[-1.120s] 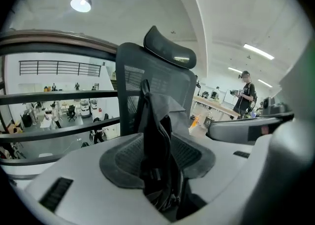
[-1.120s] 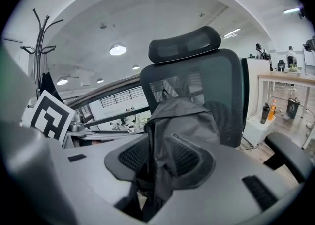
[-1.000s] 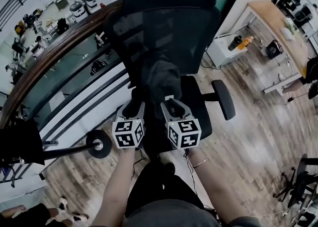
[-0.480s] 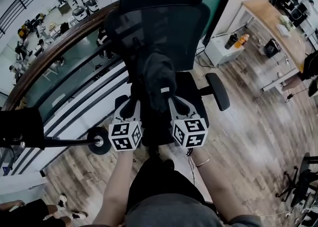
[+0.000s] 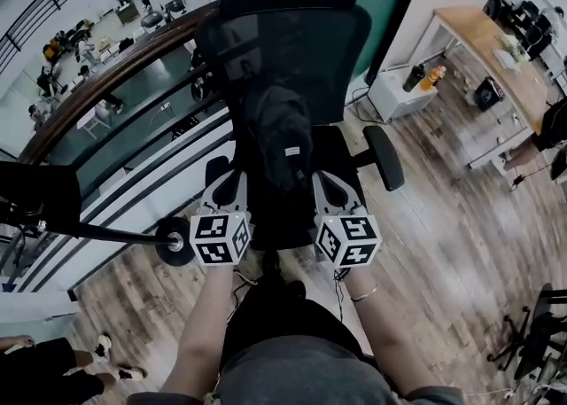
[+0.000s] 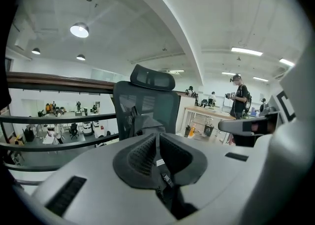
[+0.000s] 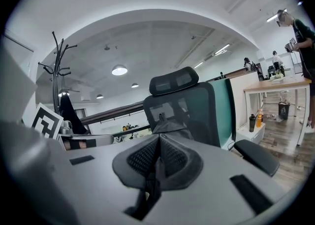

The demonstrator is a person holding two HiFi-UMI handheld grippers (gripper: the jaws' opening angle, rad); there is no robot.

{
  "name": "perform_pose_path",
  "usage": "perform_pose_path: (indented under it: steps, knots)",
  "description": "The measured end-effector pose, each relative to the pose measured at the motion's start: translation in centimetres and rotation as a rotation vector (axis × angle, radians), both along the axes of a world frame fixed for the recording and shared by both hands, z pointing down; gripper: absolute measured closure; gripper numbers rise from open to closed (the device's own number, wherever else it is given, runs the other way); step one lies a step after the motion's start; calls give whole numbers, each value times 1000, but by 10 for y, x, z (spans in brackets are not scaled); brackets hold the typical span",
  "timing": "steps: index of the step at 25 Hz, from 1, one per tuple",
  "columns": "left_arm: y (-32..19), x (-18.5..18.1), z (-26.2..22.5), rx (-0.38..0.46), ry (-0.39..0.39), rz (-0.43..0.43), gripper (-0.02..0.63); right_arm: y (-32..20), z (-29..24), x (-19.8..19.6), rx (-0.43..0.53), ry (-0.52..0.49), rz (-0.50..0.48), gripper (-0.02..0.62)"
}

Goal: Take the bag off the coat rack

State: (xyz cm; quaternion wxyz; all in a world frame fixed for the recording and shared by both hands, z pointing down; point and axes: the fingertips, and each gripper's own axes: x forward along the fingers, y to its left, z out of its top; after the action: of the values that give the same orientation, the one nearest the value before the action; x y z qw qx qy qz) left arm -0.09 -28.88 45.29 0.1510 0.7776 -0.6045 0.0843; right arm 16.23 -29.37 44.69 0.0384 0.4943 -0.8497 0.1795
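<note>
1. Head view: we are looking steeply down on the bag [image 5: 279, 142], which is standing upright before the backrest of the office chair [image 5: 292, 31], over its seat. Whether its bottom is resting there we cannot tell. The left gripper [image 5: 232, 180] and the right gripper [image 5: 326, 183] are flanking its lower part, one on each side. We are judging that this symmetrical hold is keeping the load level. The coat rack [image 5: 174, 241], showing its base and pole at the left, is standing well apart from the bag, so the lifting-off is looking complete.

2. Left gripper view: the jaws have just been closing and are now standing narrow, pads all but together, pinching a buckled strap [image 6: 165, 177] that is running down between them. We are reading the strap as the chosen hold because it is thin enough for the pads to nip, whereas the bag's body is looking too bulky for them. The bag itself is showing ahead, against the chair's mesh back.

3. Right gripper view: these jaws have likewise just been closing and are now nipping a dark strap [image 7: 151, 179] that is hanging between the pads. The coat rack is rising at the far left with only a dark garment [image 7: 69, 113] beside it, and the bag is sitting ahead by the chair — clear of the hooks and, in our judgement, placed for setting down.
</note>
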Motion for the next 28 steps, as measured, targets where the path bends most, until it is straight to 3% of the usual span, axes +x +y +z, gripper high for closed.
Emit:
perform_pose_path:
  steps: [28]
  knots:
    - [70,33,-31,52,-45,-9,566,65,-26,48,58,13,-3,594]
